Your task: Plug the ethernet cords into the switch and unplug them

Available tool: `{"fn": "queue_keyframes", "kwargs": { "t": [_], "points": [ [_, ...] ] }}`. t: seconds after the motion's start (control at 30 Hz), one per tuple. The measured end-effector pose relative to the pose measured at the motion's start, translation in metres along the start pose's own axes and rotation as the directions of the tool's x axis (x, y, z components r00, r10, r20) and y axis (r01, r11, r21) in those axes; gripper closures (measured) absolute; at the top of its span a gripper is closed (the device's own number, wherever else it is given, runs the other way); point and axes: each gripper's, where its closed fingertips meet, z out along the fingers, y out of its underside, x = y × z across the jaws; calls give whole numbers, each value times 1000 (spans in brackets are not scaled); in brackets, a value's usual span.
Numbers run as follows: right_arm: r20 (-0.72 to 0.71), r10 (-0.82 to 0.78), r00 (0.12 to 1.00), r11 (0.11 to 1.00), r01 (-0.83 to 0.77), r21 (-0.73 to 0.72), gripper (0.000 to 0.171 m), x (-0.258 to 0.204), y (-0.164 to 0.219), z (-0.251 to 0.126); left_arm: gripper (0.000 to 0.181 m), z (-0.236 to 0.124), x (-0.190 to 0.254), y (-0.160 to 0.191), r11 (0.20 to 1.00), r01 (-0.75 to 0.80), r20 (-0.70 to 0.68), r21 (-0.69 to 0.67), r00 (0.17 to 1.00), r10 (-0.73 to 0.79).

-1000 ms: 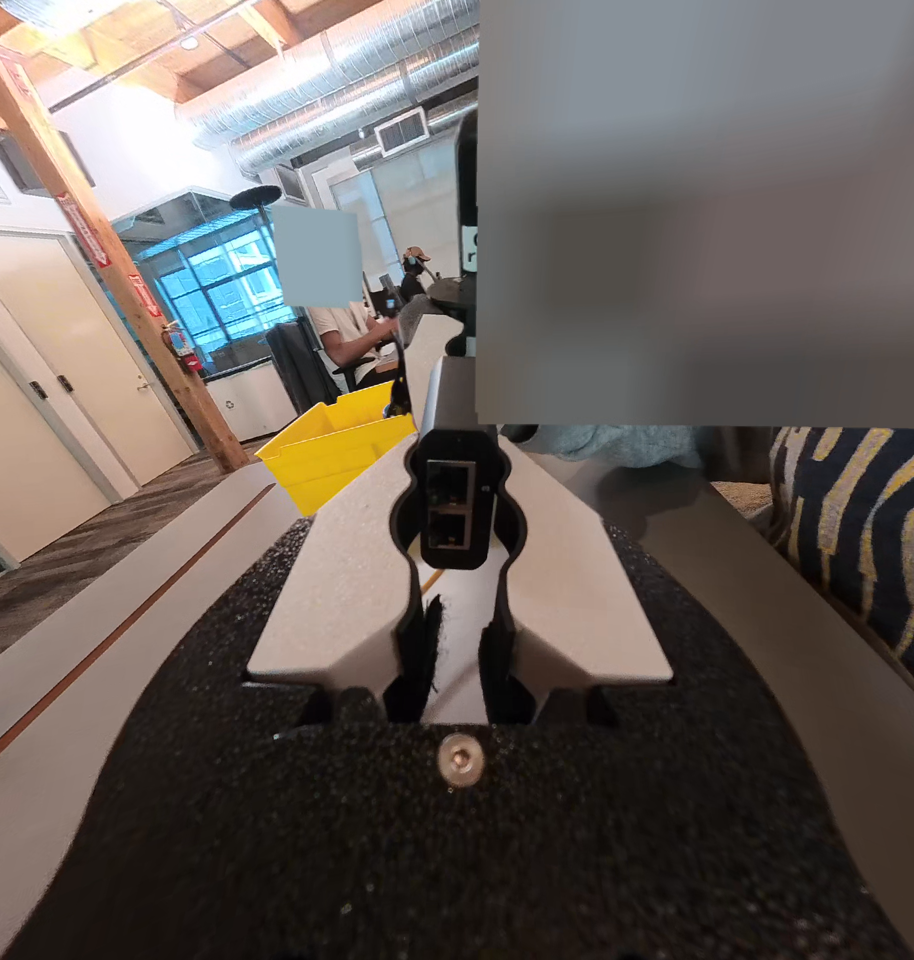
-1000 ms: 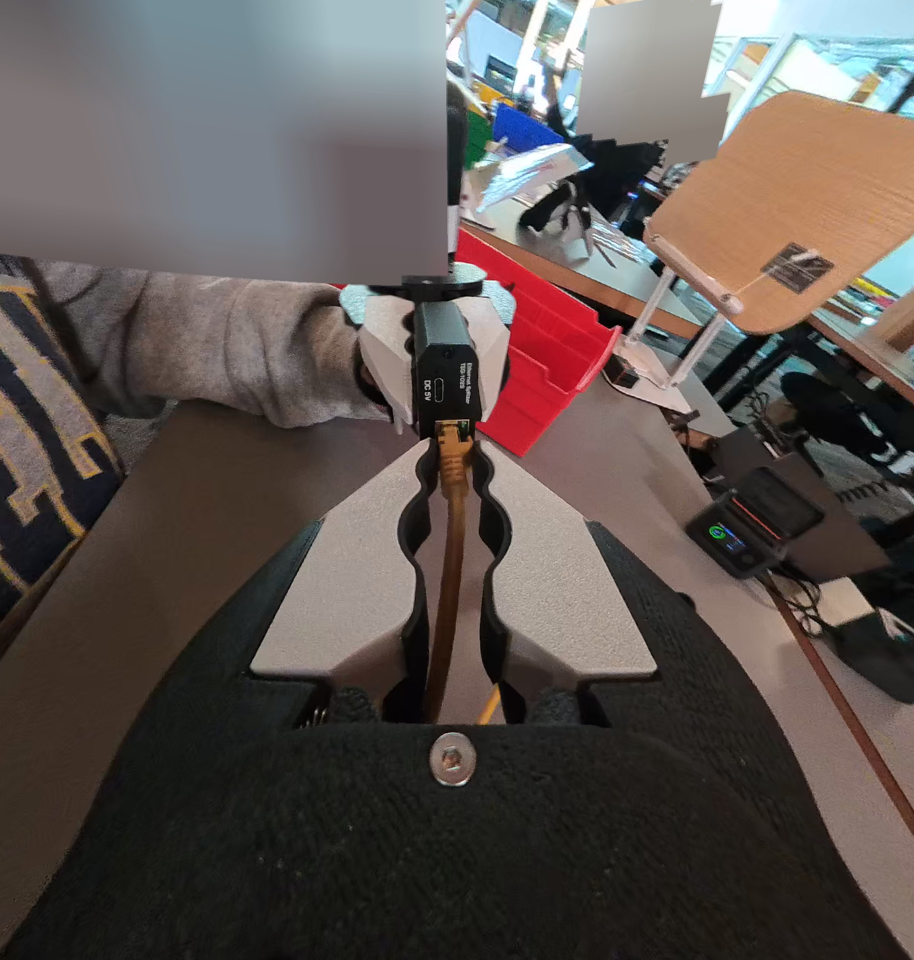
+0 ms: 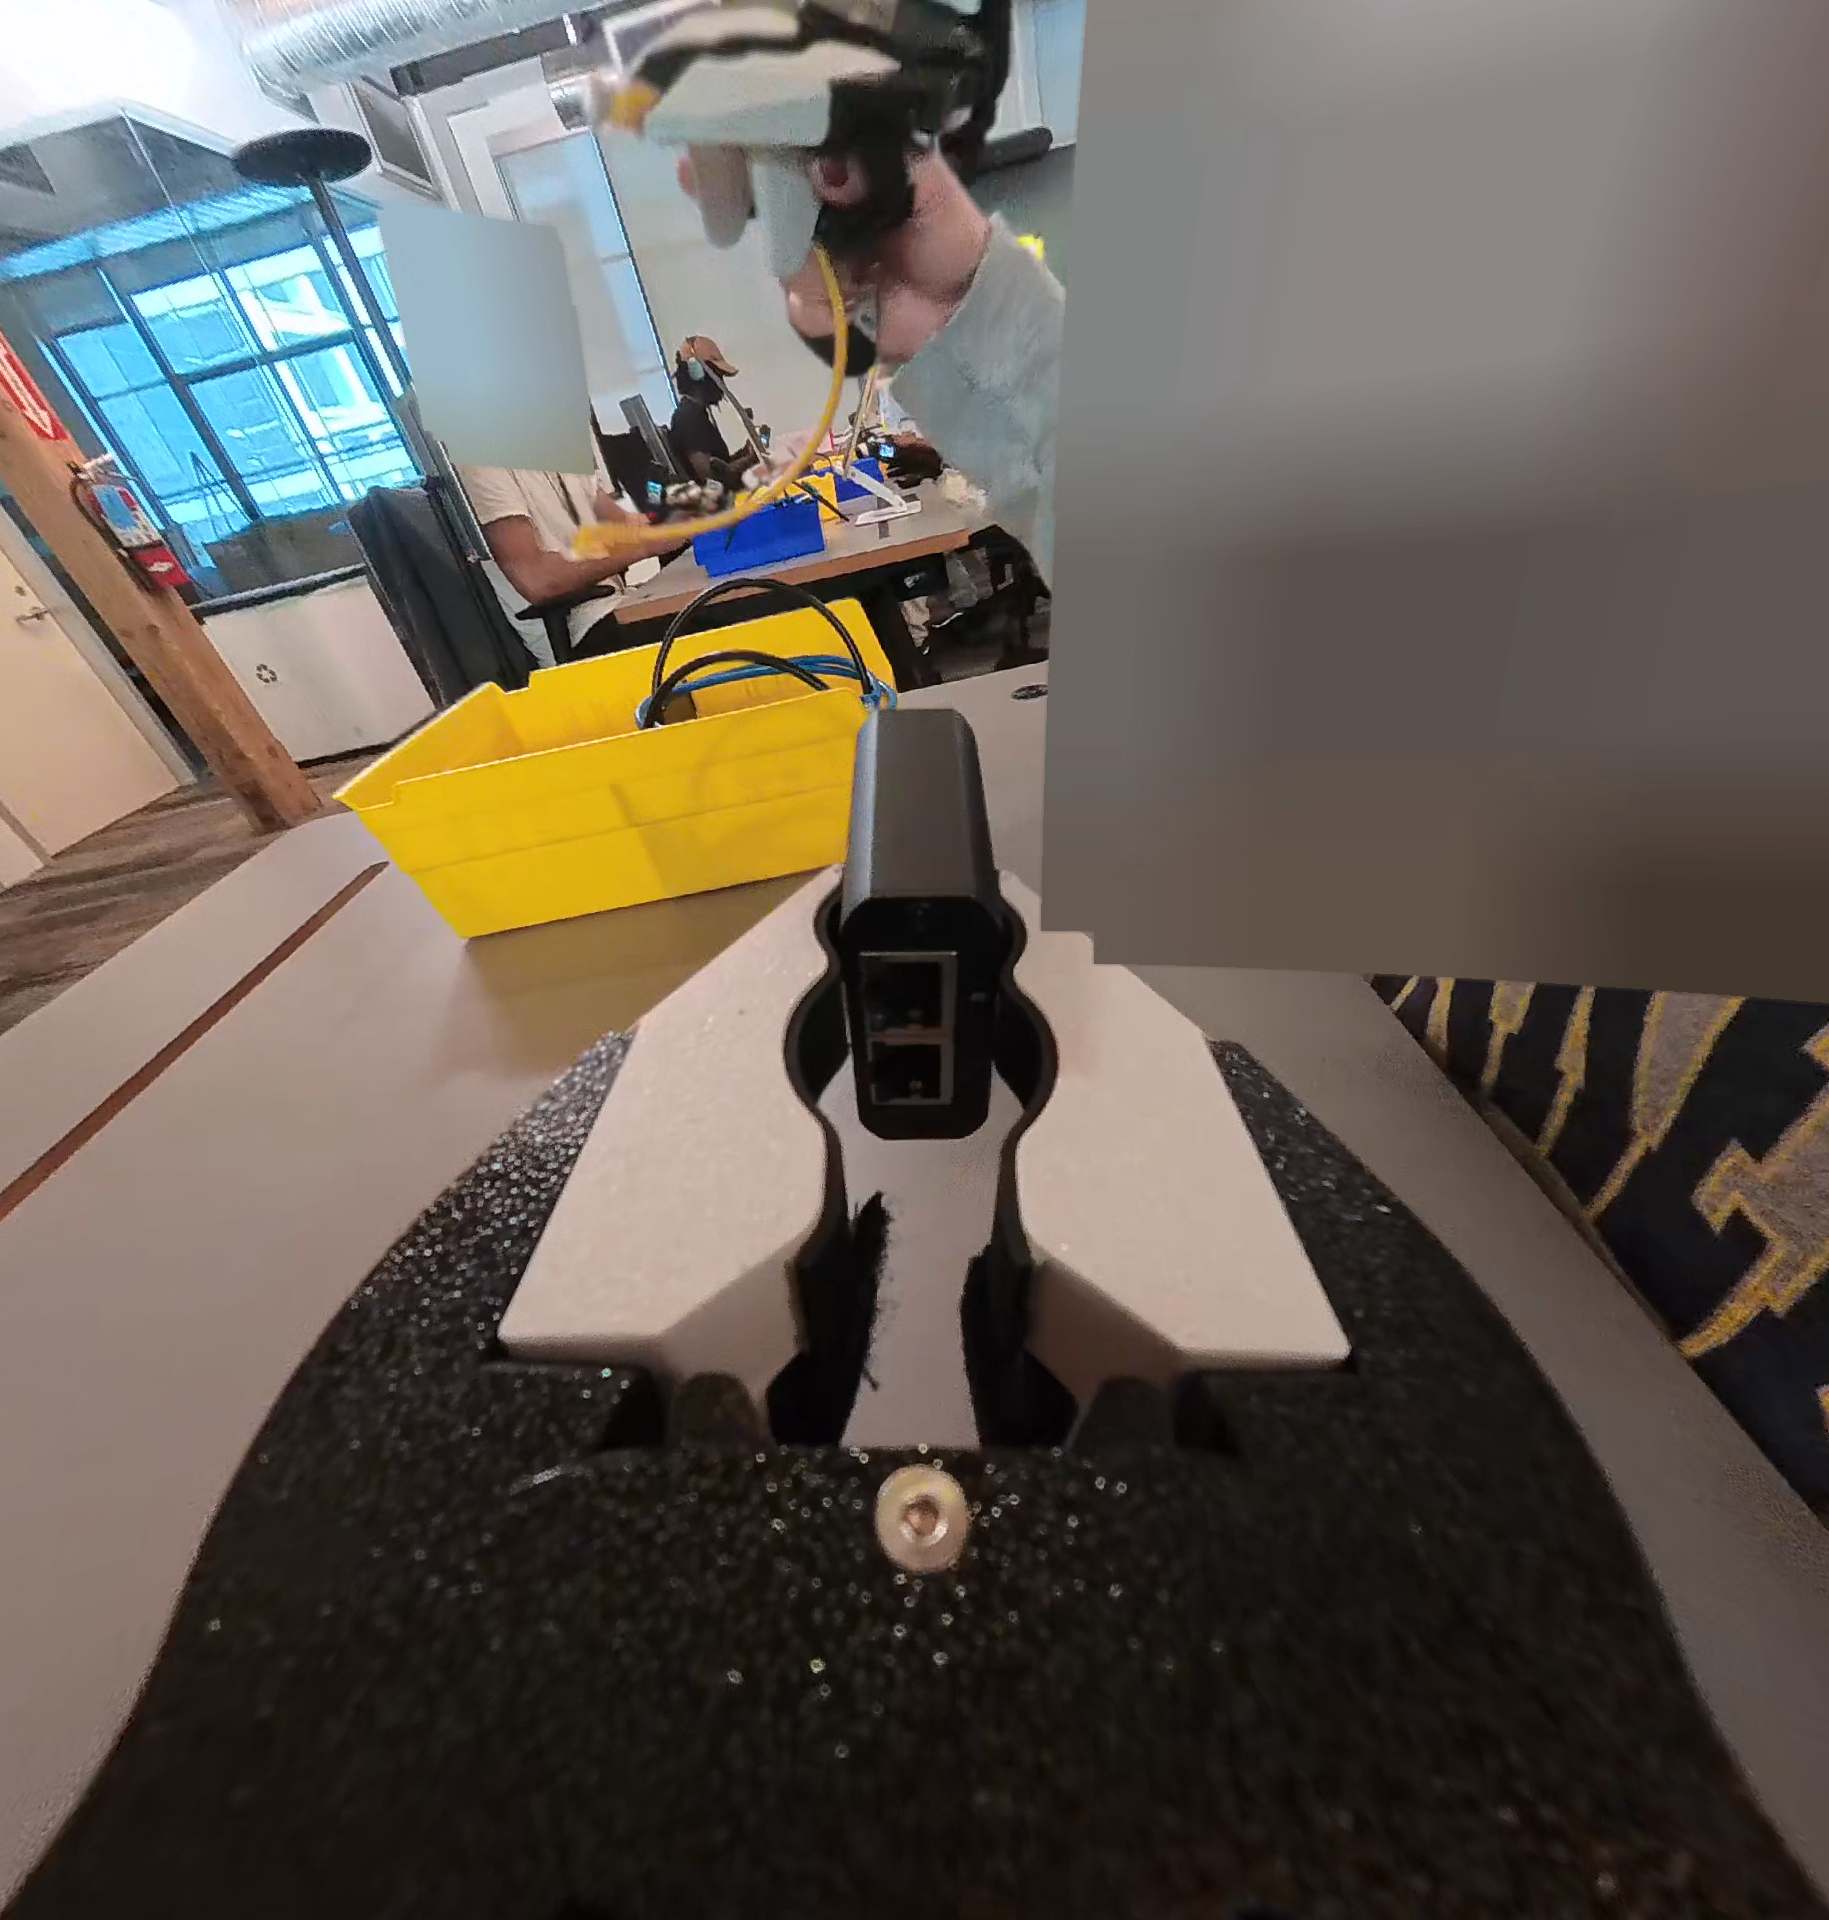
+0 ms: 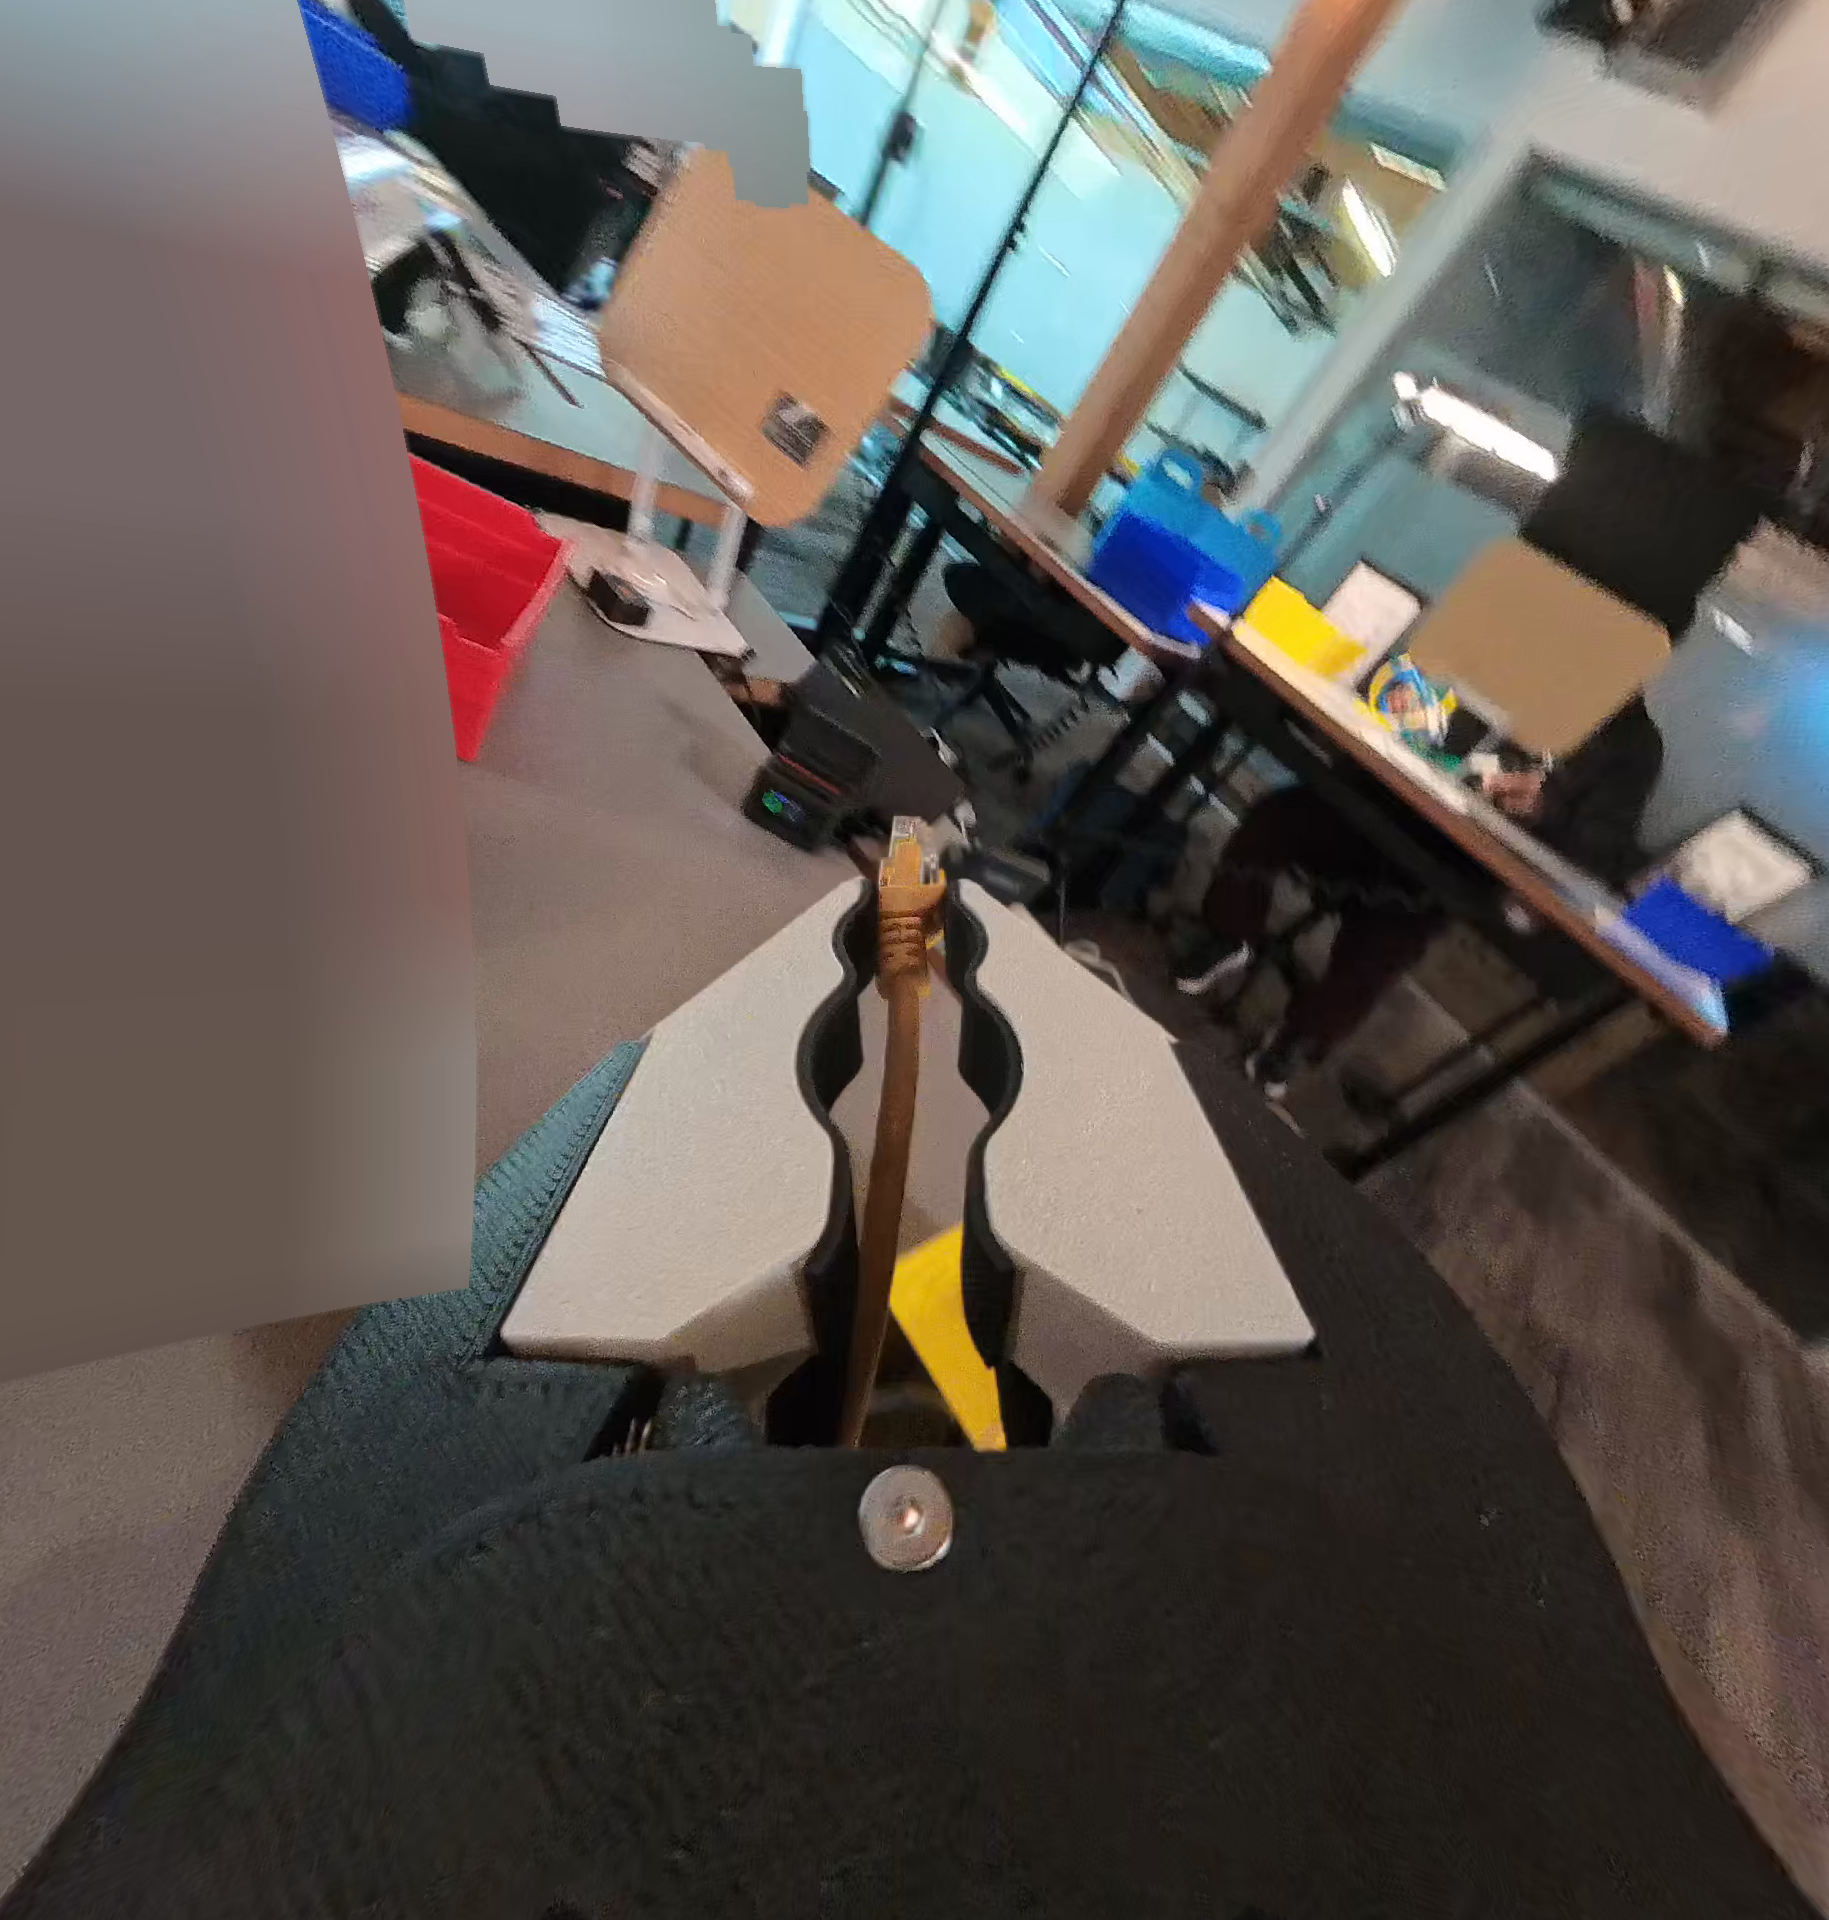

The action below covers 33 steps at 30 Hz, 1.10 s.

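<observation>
Between your left gripper (image 3: 920,1029) fingers: the switch (image 3: 920,997), black, clamped by the jaws, two stacked ports facing the camera, both open, body pointing away over the grey table (image 3: 266,1195)

Far left on the table: yellow bin (image 3: 619,800), black and blue cables looped inside

High and far in the left view: your right gripper (image 3: 723,114), blurred, raised well clear of the switch, the yellow cord (image 3: 837,395) drooping from it, its free plug hanging above the bin

Right gripper (image 4: 905,935), own view: jaws narrow, closed on the cord (image 4: 894,1091) just behind its plug (image 4: 910,857), which sticks out past the fingertips, unplugged, aimed at far desks

Left, far: red bin (image 4: 484,613)
</observation>
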Motion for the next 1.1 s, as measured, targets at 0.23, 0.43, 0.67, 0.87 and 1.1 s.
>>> {"fn": "queue_keyframes", "kwargs": {
  "t": [0.23,0.43,0.67,0.87,1.1],
  "points": [
    [-213,109,971,946,-167,-277,159,29,131,10,160,12,-3,14,999,22,25,-30,999,-21],
    [-214,481,850,782,-527,-334,105,7,162,24,160,13,-20,27,998,17,134,-62,991,-9],
    [-354,412,839,786,-524,-327,94,23,128,5,160,7,-46,38,980,-93,335,-174,930,148],
    [132,484,865,875,-478,-75,86,-89,23,65,160,12,-47,27,894,-348,431,-282,786,442],
    [531,653,540,741,-599,-302,73,-230,42,142,160,25,-22,17,642,-647,361,-412,531,766]
  ]
}}
